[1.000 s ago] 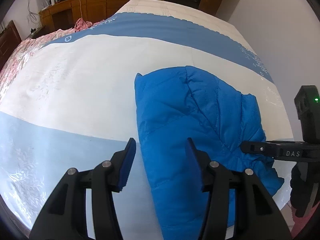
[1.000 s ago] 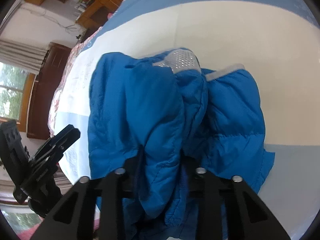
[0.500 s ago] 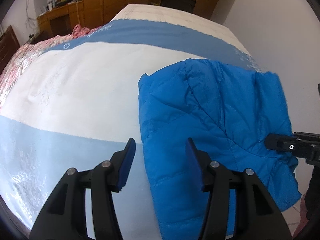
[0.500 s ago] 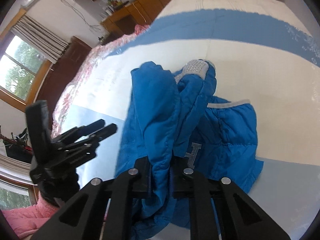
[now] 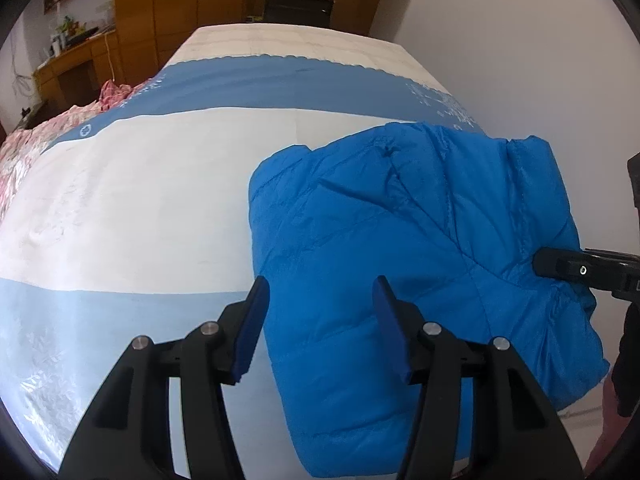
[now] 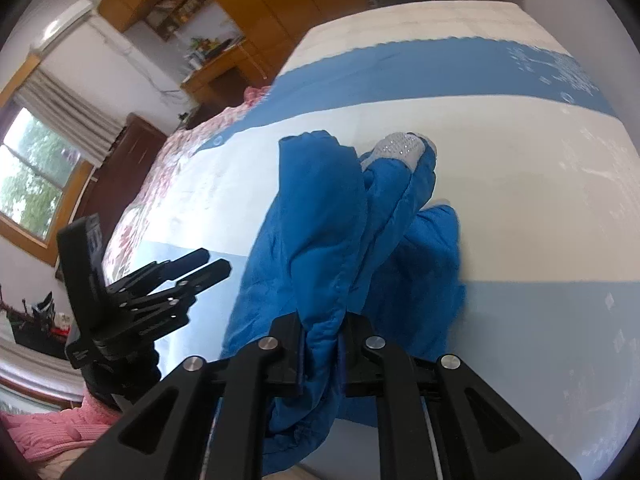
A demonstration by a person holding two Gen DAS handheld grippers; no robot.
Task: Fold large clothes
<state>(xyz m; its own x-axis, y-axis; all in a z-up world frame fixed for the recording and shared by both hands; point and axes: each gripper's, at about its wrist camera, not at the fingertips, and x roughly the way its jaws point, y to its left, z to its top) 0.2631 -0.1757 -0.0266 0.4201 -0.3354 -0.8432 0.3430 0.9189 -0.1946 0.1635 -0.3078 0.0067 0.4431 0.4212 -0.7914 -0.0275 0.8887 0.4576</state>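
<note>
A blue puffer jacket lies on the bed near its right edge, one side lifted. My right gripper is shut on a bunched edge of the jacket and holds it up off the bed; it shows at the right in the left wrist view. A grey mesh lining patch shows at the jacket's far end. My left gripper is open and empty, just above the jacket's left near edge; it shows at the left in the right wrist view.
The bed has a white and blue striped cover. A pink floral quilt lies along its left side. Wooden cabinets and a desk stand behind. A white wall runs along the right.
My right gripper has lifted the jacket's edge higher and carried it over, so the jacket stands up more. The left gripper has stayed open and near the same spot.
</note>
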